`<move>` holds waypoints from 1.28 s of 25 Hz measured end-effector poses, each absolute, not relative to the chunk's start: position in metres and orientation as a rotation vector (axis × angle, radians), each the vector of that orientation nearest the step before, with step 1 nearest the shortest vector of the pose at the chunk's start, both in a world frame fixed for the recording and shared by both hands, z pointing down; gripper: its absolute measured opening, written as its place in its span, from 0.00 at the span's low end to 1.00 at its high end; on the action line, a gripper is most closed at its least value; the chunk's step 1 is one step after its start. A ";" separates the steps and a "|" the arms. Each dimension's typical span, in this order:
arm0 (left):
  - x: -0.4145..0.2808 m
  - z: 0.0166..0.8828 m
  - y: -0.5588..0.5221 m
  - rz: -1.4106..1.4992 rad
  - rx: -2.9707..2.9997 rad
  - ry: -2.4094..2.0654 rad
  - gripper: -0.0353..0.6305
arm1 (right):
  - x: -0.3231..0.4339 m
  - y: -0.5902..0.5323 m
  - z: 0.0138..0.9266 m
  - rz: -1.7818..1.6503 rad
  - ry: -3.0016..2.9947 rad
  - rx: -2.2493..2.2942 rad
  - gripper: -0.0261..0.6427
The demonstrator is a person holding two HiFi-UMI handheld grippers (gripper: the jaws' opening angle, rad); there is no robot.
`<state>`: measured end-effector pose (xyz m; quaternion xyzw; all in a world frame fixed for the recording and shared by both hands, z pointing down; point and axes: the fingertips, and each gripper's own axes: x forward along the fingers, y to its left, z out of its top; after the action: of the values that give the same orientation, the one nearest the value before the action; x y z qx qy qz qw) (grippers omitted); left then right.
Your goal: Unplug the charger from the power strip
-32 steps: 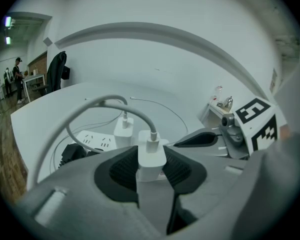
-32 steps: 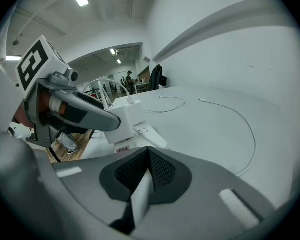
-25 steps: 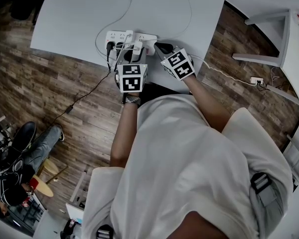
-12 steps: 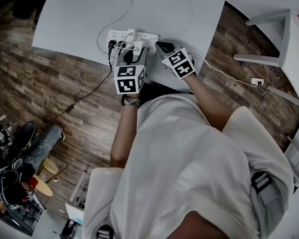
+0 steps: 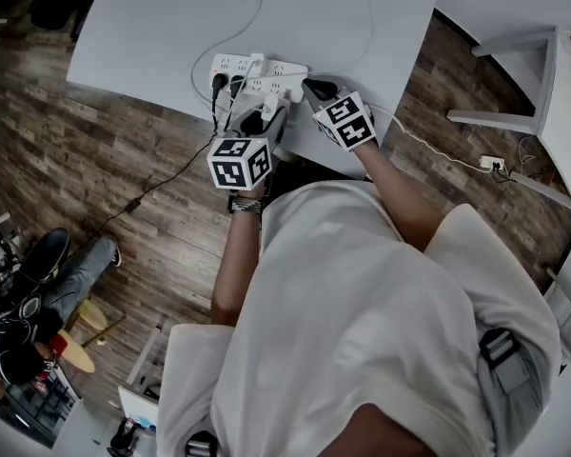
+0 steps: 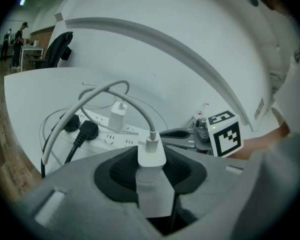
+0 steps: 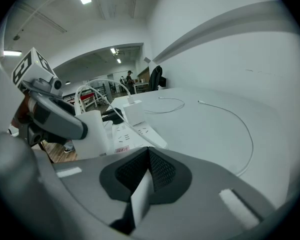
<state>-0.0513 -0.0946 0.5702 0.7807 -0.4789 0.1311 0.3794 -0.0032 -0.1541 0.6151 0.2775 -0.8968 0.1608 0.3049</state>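
**A:** So where are we with the charger? Plugged in or out?

**B:** Out, as far as we can see. In the left gripper view it sits right between the jaws of our left gripper. They're closed only partway and clamped on the white body. Its white cable comes out of the top end and loops up and back over the power strip. The prong end is buried in the jaws, so we can't see it.

**A:** And how far from the strip?

**B:** Near it, on our side. From the head view we're holding it at the near edge of the table, tilted, with the strip lying flat just beyond.

**A:** What else is in the strip?

**B:** Another small white charger standing upright in a socket, plus two black plugs toward the left end.

**A:** What about our other claw?

**B:** The right gripper is down at the strip's right end. In the right gripper view its pads meet with nothing between them. We can't tell whether the tips actually touch the strip or sit just beside it.
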 end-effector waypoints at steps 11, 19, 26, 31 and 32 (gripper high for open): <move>-0.032 0.601 -0.078 0.203 1.880 -1.061 0.27 | -0.002 -0.154 0.614 0.415 -2.381 0.747 0.04; -0.046 0.616 -0.079 0.284 1.831 -1.144 0.31 | -0.003 -0.154 0.615 0.412 -2.381 0.749 0.04; -0.045 0.624 -0.074 0.465 1.860 -1.102 0.42 | -0.002 -0.154 0.615 0.427 -2.373 0.753 0.04; -0.054 0.624 -0.069 0.494 1.846 -1.106 0.45 | -0.005 -0.155 0.615 0.492 -2.350 0.712 0.04; -0.055 0.624 -0.067 0.508 1.847 -1.107 0.46 | -0.005 -0.155 0.613 0.491 -2.349 0.705 0.05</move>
<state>-0.0551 -0.0673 0.6237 0.7464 -0.4474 0.2052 0.4480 -0.0046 -0.1554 0.6135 0.2674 -0.8914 0.1865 0.3148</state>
